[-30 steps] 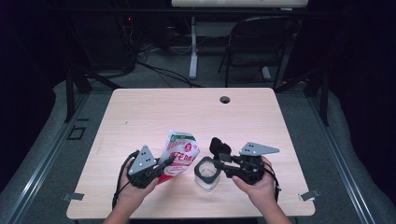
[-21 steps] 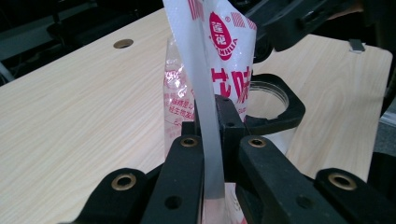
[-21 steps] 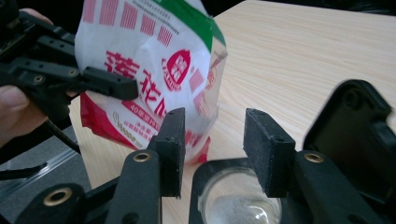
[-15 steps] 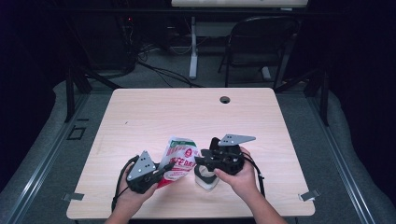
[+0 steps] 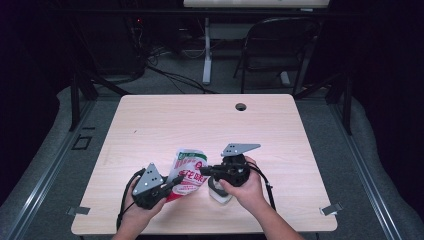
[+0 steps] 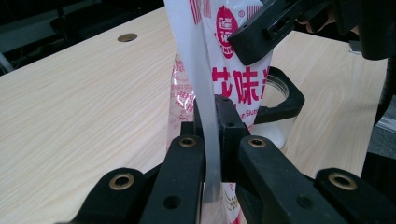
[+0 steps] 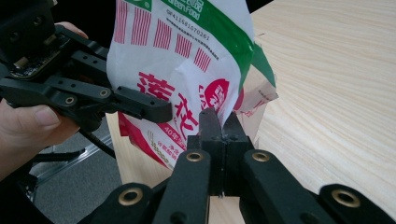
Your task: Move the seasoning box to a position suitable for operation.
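Near the front edge of the pale wooden table (image 5: 150,120), roughly midway between its front corners, a soft white plastic food pouch printed in red and green (image 5: 188,172) is held up off the surface between the two hand-held tools. The left gripper (image 5: 172,186) is pressed together on the pouch's clear sealed side seam, which runs up between its jaws in the left gripper view. The right gripper (image 5: 204,171) has just been closing, and in its own view the jaws now meet on the other edge of the pouch (image 7: 187,60), pinching the film there.

The pouch looks light and limp: its film creases and bows between the two grips, so it will sag and swing rather than hold a shape. The glossy surface is likely slippery, which makes the flat welded seams the best places to hold, since they are thin and give the pads something firm. Just beside the pouch, under the right hand, stands a small clear round container (image 5: 218,192); whether it is plastic or glass is hard to tell.
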The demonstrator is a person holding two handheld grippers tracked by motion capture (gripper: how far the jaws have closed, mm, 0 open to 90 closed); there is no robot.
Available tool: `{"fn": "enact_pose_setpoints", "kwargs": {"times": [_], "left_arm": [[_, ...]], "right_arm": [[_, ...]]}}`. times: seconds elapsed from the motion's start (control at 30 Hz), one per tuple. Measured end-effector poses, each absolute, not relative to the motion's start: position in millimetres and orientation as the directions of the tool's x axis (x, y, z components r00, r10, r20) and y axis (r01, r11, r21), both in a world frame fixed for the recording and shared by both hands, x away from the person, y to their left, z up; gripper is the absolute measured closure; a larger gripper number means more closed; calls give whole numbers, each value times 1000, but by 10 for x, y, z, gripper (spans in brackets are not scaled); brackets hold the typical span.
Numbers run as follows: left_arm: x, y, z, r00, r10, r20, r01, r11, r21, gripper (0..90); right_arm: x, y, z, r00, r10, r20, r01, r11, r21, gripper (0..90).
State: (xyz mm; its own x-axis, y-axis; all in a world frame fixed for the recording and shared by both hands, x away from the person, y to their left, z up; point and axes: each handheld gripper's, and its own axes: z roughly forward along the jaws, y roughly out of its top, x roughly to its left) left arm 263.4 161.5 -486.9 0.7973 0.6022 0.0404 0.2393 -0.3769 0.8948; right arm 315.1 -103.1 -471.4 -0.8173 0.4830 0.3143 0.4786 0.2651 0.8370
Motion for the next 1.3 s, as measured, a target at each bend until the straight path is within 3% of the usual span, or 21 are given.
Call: {"fn": "enact_pose_setpoints", "kwargs": {"times": [0.3, 0.57, 0.97, 1.3], "left_arm": [[2627, 1750, -4891, 768, 639, 43, 247, -357, 901, 894], [2697, 1909, -4994, 757, 652, -48, 280, -257, 925, 853], [2743, 1996, -5289, 756, 638, -144, 357, -219, 908, 410], [2902, 1945, -5643, 774, 597, -211, 444, -273, 854, 346]], "right_arm": [[3172, -833, -4577, -833, 483, 269, 444, 295, 846, 900], [3182, -706, -4601, -841, 482, 247, 438, 337, 833, 900], [3184, -680, -4593, -852, 467, 235, 419, 339, 842, 900], [3141, -746, -4626, -861, 454, 228, 402, 335, 852, 900]]}}
